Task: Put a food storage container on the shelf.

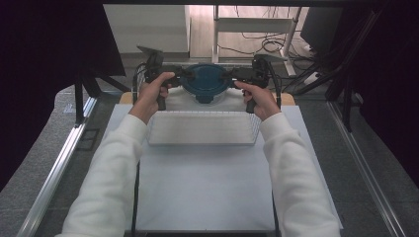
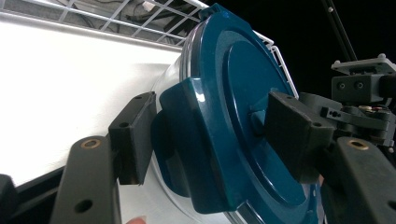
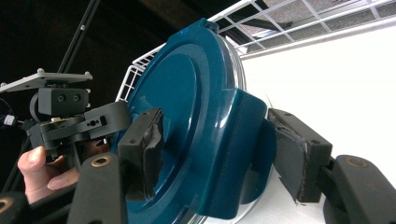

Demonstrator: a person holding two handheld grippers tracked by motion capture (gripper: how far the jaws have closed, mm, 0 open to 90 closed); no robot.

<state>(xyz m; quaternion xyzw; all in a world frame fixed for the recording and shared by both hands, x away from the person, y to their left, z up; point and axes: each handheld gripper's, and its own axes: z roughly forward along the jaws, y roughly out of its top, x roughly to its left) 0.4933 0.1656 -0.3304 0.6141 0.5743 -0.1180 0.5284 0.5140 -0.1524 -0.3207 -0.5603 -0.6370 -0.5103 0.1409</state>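
Blue-lidded container (image 1: 204,83) between left gripper (image 1: 182,73) and right gripper (image 1: 229,76)

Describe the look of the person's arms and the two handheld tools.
Both arms wear long white sleeves, with bare hands on black pistol-style handles. The left claw and the right claw are black, each with a grey three-cornered plate on top and a dark cable trailing off. Up close, the jaws are flat black blocks on arms with brass-coloured bushings; the right claw's pads look worn at the edges.

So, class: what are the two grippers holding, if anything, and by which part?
Both hold the round dark-blue plastic lid on a clear container: left gripper and right gripper each straddle a side latch tab; firm contact can't be told.
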